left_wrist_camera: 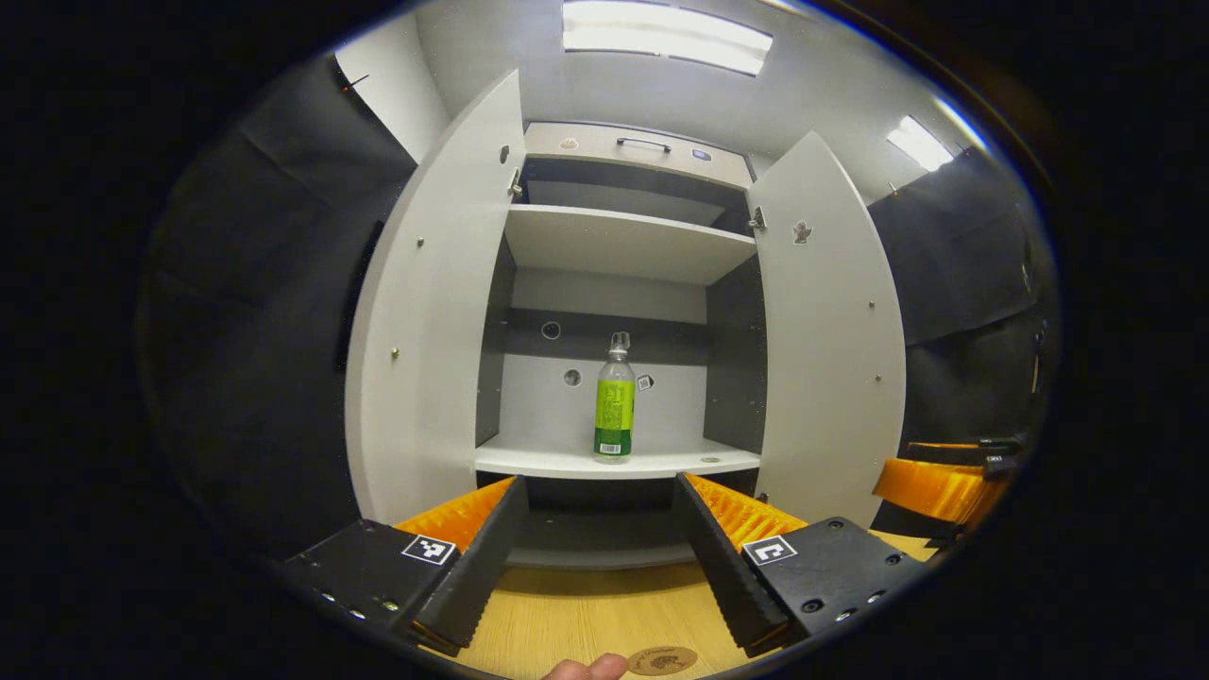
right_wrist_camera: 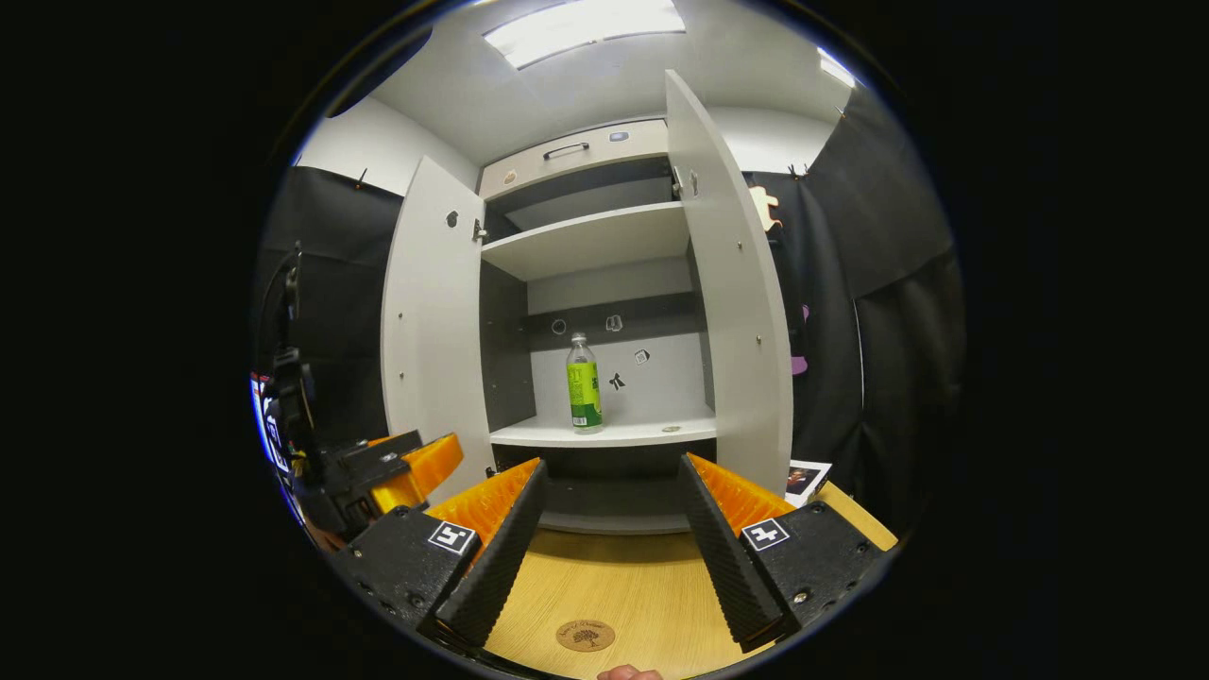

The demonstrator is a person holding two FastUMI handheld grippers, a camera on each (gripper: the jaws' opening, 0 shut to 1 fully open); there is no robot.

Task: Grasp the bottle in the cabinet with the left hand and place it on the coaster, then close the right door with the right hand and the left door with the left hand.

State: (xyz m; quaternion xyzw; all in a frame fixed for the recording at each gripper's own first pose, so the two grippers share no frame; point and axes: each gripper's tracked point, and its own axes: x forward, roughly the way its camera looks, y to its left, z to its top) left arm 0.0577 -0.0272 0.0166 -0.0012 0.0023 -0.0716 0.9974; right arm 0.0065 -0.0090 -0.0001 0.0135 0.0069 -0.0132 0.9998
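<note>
Cabinet [left_wrist_camera: 623, 236]: I find both doors swung wide.
Counter [left_wrist_camera: 586, 614]: bare wood; coaster [left_wrist_camera: 662, 660] at 6 o'clock, partly cut off.
Left hand-held gripper [left_wrist_camera: 597, 557]: jaws spread wide, holding nothing.
Right hand-held gripper [right_wrist_camera: 612, 548]: likewise wide, empty.
Bottle [left_wrist_camera: 614, 401]: upright on lower shelf, 12 o'clock.
Advice: I would advance straight, centred, closing on the labelled body.
Obscured: label unreadable; hinges indistinct.
</note>
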